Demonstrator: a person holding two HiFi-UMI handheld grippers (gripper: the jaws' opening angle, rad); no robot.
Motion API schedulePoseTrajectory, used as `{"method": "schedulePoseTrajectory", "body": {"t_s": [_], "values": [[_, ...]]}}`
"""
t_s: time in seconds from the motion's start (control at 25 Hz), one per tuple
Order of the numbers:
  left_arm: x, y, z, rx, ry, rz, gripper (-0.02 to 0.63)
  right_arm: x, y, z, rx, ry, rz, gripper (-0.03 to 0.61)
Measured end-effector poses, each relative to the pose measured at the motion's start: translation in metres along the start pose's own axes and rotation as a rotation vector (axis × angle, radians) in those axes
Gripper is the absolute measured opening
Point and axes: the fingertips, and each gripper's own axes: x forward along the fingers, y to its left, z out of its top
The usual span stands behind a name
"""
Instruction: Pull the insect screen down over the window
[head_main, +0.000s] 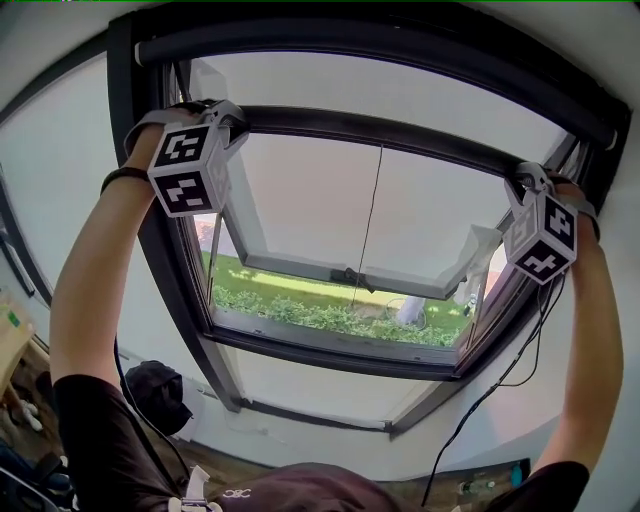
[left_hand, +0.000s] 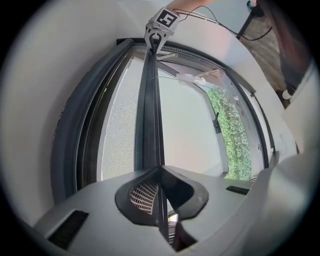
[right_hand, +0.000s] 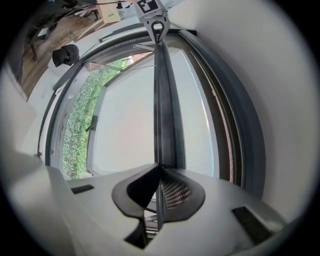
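Left gripper (head_main: 236, 120) is seen raised at the upper left of the window frame (head_main: 160, 250), clamped on the left end of the pull bar (head_main: 380, 130) of the insect screen; in the left gripper view the jaws (left_hand: 161, 200) are closed on the bar's thin edge (left_hand: 150, 125), with nothing else between them. The bar is held high in the opening, just below the dark top housing (head_main: 380, 45), slightly tilted, lower at the right. A narrow strip of screen mesh (left_hand: 117, 135) is shown between housing and bar. A thin cord (head_main: 372, 210) is seen hanging from the bar's middle. Below, the sash (head_main: 350, 275) is tilted outward, and greenery (head_main: 330, 315) is visible through the gap. Right gripper (head_main: 525, 182) is clamped on the bar's right end; in the right gripper view its jaws (right_hand: 159, 200) are closed on the bar (right_hand: 165, 115), mesh (right_hand: 200, 130) beside it. A black cable (head_main: 500, 380) is seen trailing down from the right gripper.
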Motion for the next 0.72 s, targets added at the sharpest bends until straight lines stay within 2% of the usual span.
{"method": "schedulePoseTrajectory", "body": {"t_s": [0.28,0.6,0.72], "values": [[0.004,-0.056,0.000,-0.007,-0.023,-0.079,0.029,0.002,0.053,0.001,-0.006,-0.008,0.081,0.023],[0.006,-0.089,-0.001,-0.036,-0.021,-0.138,0.028,-0.002,0.085,0.001,-0.005,-0.005,0.157,0.023],[0.009,-0.109,0.001,-0.036,-0.023,-0.189,0.029,0.000,0.106,0.000,-0.009,-0.004,0.191,0.022]]}}
